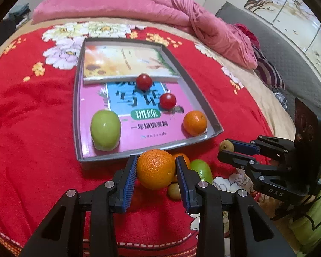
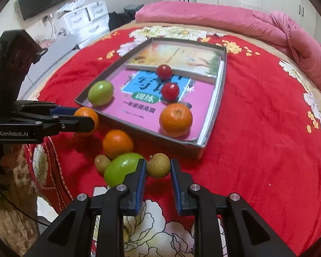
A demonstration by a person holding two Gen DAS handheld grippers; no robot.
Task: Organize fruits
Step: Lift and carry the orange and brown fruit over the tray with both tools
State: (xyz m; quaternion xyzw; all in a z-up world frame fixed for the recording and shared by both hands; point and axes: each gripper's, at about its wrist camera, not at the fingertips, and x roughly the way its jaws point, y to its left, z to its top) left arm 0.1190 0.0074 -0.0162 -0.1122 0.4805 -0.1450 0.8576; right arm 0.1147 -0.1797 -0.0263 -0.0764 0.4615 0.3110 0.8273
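Left cam: left gripper (image 1: pixel 156 169) has its jaws clamped on an orange (image 1: pixel 155 168) just short of the tray (image 1: pixel 152 151), presumably headed in next to the apple (image 1: pixel 105 130).

Right cam: right gripper (image 2: pixel 158 166) straddles a brown fruit (image 2: pixel 158 165) on the blanket (image 2: pixel 256 128); left pad touches, right one shows a sliver of gap, so not quite pinched I'd say.

Fruits (image 2: pixel 175 120) in and beside tray (image 2: pixel 222 81)
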